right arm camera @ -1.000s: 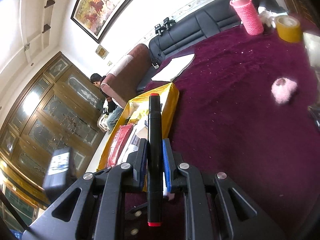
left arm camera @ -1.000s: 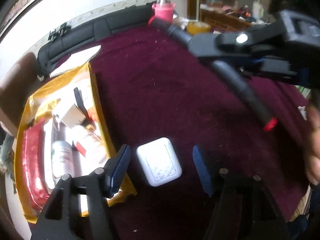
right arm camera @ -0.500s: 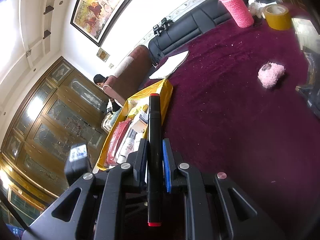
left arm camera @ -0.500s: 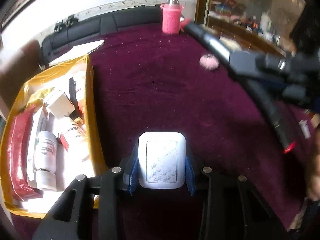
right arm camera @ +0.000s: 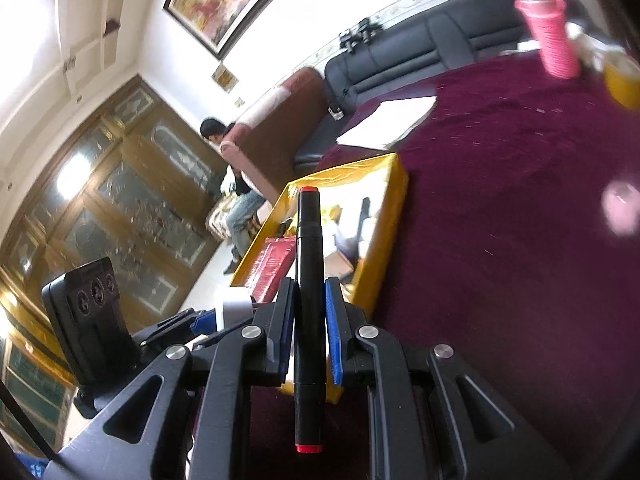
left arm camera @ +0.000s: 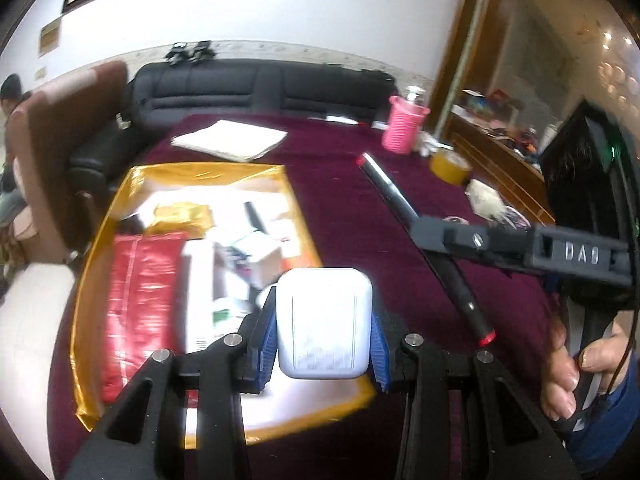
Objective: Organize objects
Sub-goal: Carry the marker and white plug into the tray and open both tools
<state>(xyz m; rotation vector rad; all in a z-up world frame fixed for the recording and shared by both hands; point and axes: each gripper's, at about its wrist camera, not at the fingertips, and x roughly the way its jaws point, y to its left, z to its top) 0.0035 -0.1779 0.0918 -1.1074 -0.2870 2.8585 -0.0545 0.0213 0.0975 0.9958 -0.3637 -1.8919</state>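
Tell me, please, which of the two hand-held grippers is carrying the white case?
The left hand-held gripper: its blue pads clamp the white case above the gold tray. The right hand-held gripper grips a black marker instead.

crowded gold tray [left arm camera: 100, 240]; maroon cloth [left arm camera: 348, 220] beside lies bare.
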